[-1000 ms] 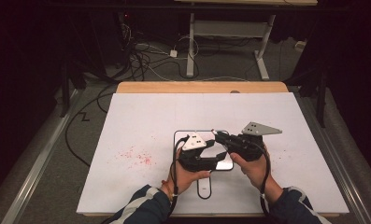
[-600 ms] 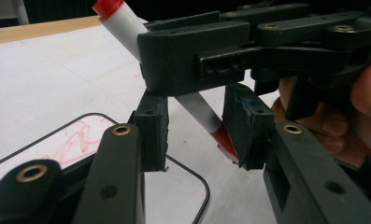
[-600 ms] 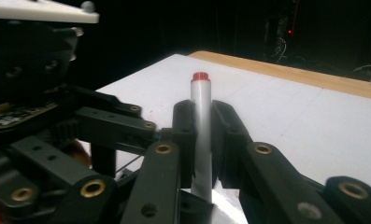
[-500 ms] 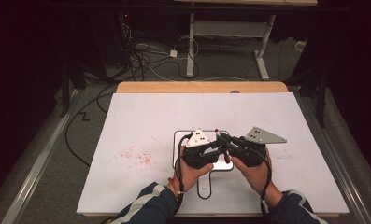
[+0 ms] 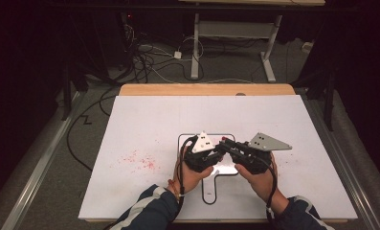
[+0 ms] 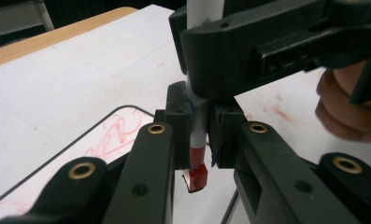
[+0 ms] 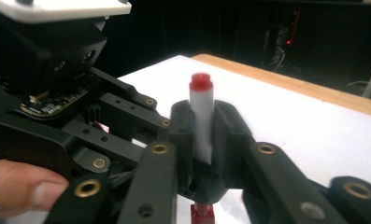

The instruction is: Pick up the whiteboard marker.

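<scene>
A white marker (image 6: 199,126) with red ends stands upright between my two grippers, above a small whiteboard (image 5: 187,139) with red scribbles. My left gripper (image 6: 199,140) is shut on its lower part just above the red end, and its jaws have just been closing on it. My right gripper (image 7: 203,135) has its pads against the white barrel (image 7: 202,116) higher up, below the red top; its jaws have just been opening slightly with the marker still between them. In the high view both grippers, left (image 5: 219,148) and right (image 5: 225,143), meet tip to tip near the table's front.
The white table sheet carries red smudges (image 5: 139,160) left of the hands. A wooden strip (image 5: 206,89) runs along the far edge. Cables (image 5: 144,62) and a desk frame (image 5: 235,33) lie on the floor beyond.
The hands have come together over the whiteboard. The left gripper shifted right to meet the right one, and its jaws closed on the marker.
</scene>
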### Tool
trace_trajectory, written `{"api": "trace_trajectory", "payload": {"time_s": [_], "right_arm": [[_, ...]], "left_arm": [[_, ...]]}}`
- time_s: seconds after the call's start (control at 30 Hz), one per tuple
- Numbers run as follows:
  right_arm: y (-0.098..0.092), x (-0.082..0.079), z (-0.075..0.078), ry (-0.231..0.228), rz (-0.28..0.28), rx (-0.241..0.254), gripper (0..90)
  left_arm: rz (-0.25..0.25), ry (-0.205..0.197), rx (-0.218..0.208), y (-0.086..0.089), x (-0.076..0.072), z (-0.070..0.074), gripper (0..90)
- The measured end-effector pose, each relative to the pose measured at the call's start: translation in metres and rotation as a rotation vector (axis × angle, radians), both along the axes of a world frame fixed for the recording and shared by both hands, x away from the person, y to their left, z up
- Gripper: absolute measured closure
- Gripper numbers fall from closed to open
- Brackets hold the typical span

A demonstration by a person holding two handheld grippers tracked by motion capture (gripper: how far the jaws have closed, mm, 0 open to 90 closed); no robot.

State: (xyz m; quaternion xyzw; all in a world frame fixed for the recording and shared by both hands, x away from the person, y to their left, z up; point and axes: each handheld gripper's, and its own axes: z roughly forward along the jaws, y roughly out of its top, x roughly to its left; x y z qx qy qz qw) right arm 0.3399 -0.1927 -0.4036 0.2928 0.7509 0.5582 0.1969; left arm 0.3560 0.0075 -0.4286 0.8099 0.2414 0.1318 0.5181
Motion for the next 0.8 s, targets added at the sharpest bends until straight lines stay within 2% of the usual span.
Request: {"api": "trace_trajectory", "payload": {"time_s": [0.03, 0.07, 0.1, 0.13, 0.17, 0.2, 0.23, 0.3, 0.47, 0.57, 0.63, 0.7, 0.8], "right_arm": [[0.0, 0.0, 0.001, 0.001, -0.007, 0.003, 69.4], [0.0, 0.0, 0.001, 0.001, -0.007, 0.003, 69.4], [-0.006, -0.003, 0.005, -0.001, -0.02, 0.024, 64.3], [-0.006, -0.003, 0.005, -0.001, -0.02, 0.024, 64.3], [-0.012, -0.006, 0.008, -0.009, -0.022, 0.041, 57.5], [-0.017, -0.007, 0.01, -0.009, -0.02, 0.038, 56.1], [-0.021, -0.008, 0.012, -0.016, -0.025, 0.026, 54.8], [-0.03, -0.013, 0.013, -0.048, -0.046, -0.016, 51.1], [-0.057, -0.026, 0.005, -0.08, -0.081, -0.117, 47.8], [-0.075, -0.033, -0.003, -0.07, -0.111, -0.149, 46.4], [-0.087, -0.036, -0.008, -0.048, -0.125, -0.149, 45.9], [-0.096, -0.038, -0.012, -0.037, -0.139, -0.161, 45.3], [-0.105, -0.039, -0.016, -0.036, -0.141, -0.169, 44.7]], "left_arm": [[0.006, -0.008, 0.012, 0.003, 0.0, -0.001, 78.5], [0.006, -0.008, 0.012, 0.003, 0.0, -0.001, 78.5], [0.02, -0.012, 0.018, 0.014, 0.003, -0.003, 78.5], [0.02, -0.012, 0.018, 0.014, 0.003, -0.003, 78.5], [0.056, -0.016, 0.024, 0.026, 0.005, -0.006, 78.5], [0.056, -0.016, 0.024, 0.026, 0.005, -0.006, 78.5], [0.079, -0.016, 0.016, 0.04, 0.007, -0.009, 78.5], [0.096, -0.017, 0.014, 0.046, 0.007, -0.01, 78.5], [0.198, -0.044, -0.019, 0.072, 0.013, -0.016, 78.6], [0.237, -0.033, -0.051, 0.079, 0.021, -0.022, 78.6], [0.252, -0.038, -0.048, 0.079, 0.023, -0.024, 78.6], [0.296, -0.069, -0.025, 0.077, 0.03, -0.027, 78.6], [0.331, -0.079, 0.002, 0.074, 0.038, -0.031, 78.6]]}}
